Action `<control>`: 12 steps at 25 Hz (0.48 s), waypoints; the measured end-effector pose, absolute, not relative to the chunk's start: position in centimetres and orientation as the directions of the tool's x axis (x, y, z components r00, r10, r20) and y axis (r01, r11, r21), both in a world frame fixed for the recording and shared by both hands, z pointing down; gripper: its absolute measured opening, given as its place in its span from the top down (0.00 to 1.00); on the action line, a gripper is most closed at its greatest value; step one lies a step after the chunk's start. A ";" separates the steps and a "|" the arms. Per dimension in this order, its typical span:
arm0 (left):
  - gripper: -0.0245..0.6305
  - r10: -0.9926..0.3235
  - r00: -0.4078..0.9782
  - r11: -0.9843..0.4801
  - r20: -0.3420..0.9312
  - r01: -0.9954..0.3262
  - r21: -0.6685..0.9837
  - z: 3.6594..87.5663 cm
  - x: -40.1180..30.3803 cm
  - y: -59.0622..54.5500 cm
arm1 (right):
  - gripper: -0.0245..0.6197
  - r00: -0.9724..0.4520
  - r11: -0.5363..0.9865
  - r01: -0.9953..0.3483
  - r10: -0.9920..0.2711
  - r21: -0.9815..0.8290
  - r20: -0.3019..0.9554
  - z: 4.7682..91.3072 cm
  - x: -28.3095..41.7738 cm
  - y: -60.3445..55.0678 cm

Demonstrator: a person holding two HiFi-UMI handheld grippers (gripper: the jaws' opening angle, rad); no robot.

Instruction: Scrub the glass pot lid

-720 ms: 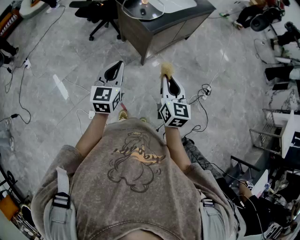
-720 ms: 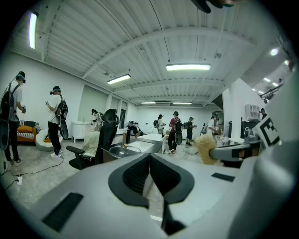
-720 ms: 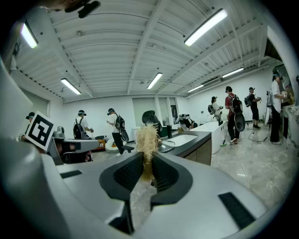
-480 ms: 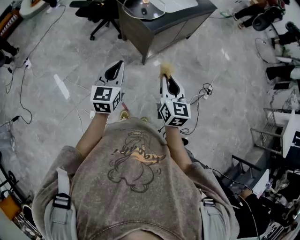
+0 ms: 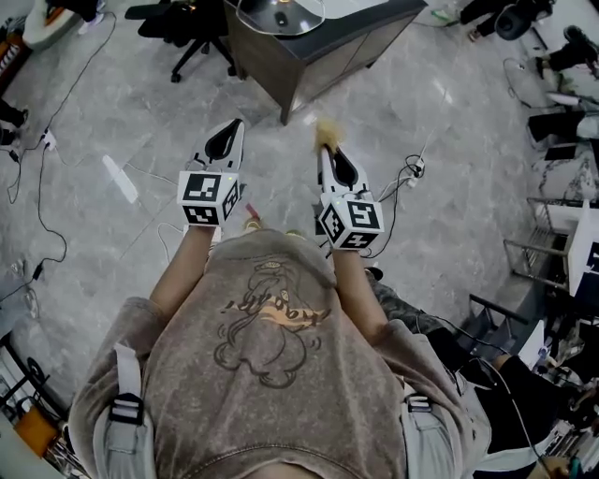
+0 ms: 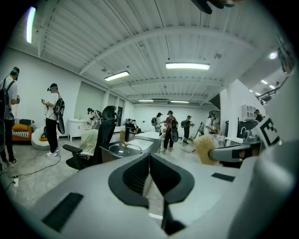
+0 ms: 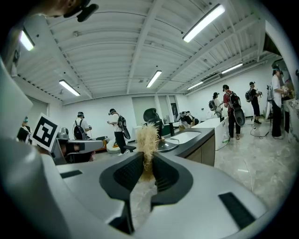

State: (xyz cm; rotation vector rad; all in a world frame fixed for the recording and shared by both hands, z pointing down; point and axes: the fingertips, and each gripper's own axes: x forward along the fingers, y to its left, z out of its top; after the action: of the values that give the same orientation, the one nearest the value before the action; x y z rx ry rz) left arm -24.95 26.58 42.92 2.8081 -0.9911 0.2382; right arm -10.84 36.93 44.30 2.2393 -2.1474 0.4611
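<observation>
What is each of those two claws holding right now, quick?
Left gripper: closed, nothing between its jaws.
Right gripper: closed on a tan fibrous scrubber.

Floor [image 5: 112, 262]: glossy, grey marbled stone tile. Left gripper [image 5: 238, 123] and right gripper [image 5: 323, 150]: smooth matt white plastic shells, black ribbed pads [image 7: 128, 172]. Scrubber [image 5: 326, 134]: coarse tan fibre tuft; pot lid [image 5: 279, 14]: clear, glossy glass.

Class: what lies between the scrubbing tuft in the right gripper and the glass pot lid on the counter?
In the head view, only bare floor and the counter front separate the scrubbing tuft from the glass pot lid.
</observation>
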 end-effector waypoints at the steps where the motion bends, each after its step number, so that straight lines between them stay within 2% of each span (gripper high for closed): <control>1: 0.93 -0.602 0.773 -0.774 0.199 -0.627 0.091 43.1 -25.0 26.3 | 0.86 0.026 -0.069 -0.978 -0.977 -0.196 0.213 44.4 -10.9 36.7; 12: 0.93 -0.568 0.798 -0.797 0.202 -0.594 0.105 43.8 -25.0 22.4 | 0.86 0.066 -0.105 -0.979 -0.974 -0.177 0.217 44.7 -11.6 33.4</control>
State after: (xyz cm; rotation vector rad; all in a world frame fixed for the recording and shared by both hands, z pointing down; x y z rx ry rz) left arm -25.00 22.42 43.84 2.8224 -0.9191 0.2396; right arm -11.58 33.43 44.67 2.2813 -2.0900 0.4409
